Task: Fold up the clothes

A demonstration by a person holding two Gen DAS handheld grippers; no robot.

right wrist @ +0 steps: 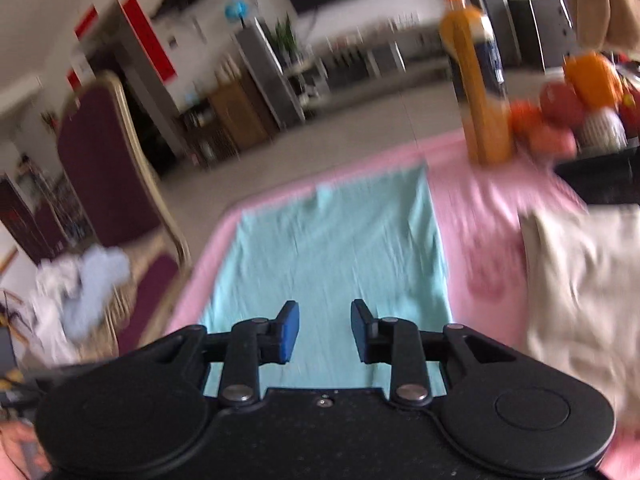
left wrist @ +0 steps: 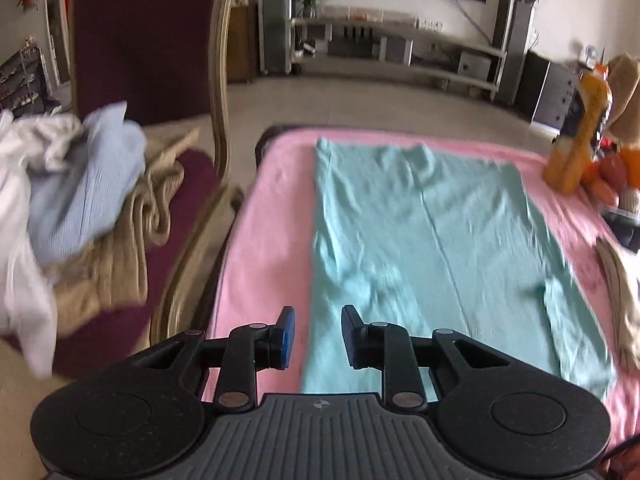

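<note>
Left gripper, right gripper: fingers parted on both, holding nothing, above the near end of the teal garment.
Garment: long narrow panel, flat on the pink-covered counter.
Risk: 1 layer pinched drags the panel askew; bottle near the far corner could topple.

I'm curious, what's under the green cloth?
A pink blanket lies under the green cloth, showing around its edges. Whatever is beneath the blanket is covered, so it cannot be seen.

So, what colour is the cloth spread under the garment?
Pink cloth, clearest in the left wrist view, under the teal garment.
</note>
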